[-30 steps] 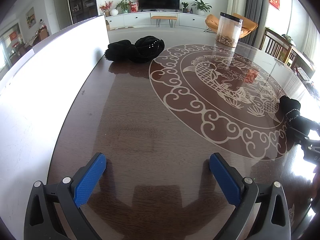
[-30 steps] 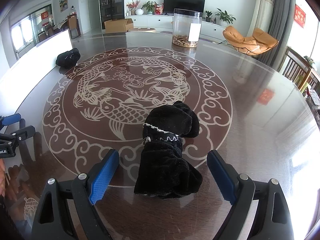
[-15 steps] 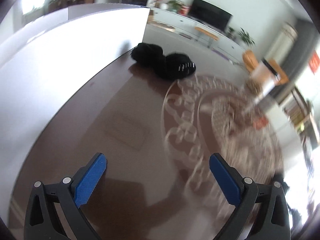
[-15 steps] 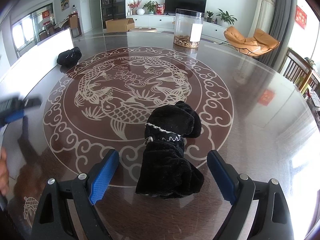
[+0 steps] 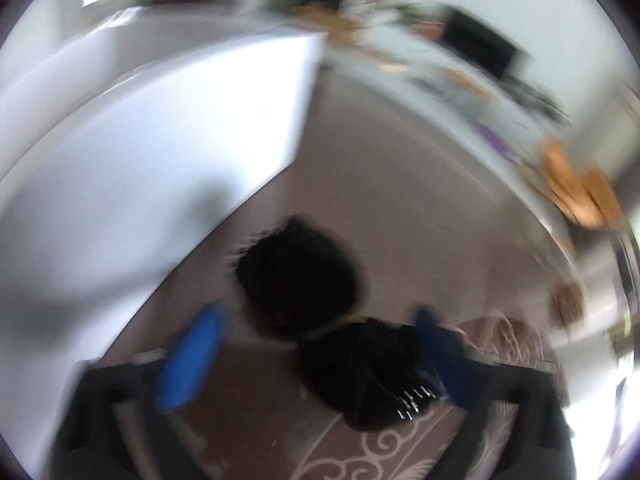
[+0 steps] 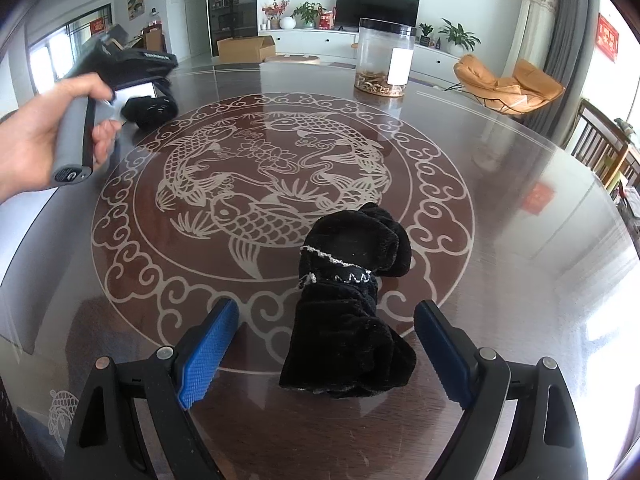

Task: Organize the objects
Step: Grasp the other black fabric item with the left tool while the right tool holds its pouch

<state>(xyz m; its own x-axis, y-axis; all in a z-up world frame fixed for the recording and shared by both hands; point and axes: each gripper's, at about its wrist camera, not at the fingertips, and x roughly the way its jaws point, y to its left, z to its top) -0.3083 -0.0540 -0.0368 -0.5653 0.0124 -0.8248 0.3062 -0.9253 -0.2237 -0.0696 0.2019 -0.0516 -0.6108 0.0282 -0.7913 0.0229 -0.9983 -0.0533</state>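
Observation:
Two black fuzzy socks lie on the dark round table (image 6: 520,208). The near sock (image 6: 348,320) rests between the blue fingers of my right gripper (image 6: 327,306), which is open and not touching it. The far sock (image 5: 320,320) sits by the table's left edge, also seen as a far sock (image 6: 150,110) in the right wrist view. My left gripper (image 5: 318,314) straddles that sock and its jaws are closing; the picture is blurred, and the left pad (image 5: 188,360) still stands clear of the cloth. A hand (image 6: 36,140) holds the left gripper there.
A white board (image 5: 160,140) stands along the table's left edge, right behind the far sock. A clear jar (image 6: 384,60) with brown contents stands at the table's far side. Chairs sit beyond the right rim.
The left gripper swept forward to the far sock, rolling as it went, and its fingers have come closer together. The right gripper and the near sock have not moved.

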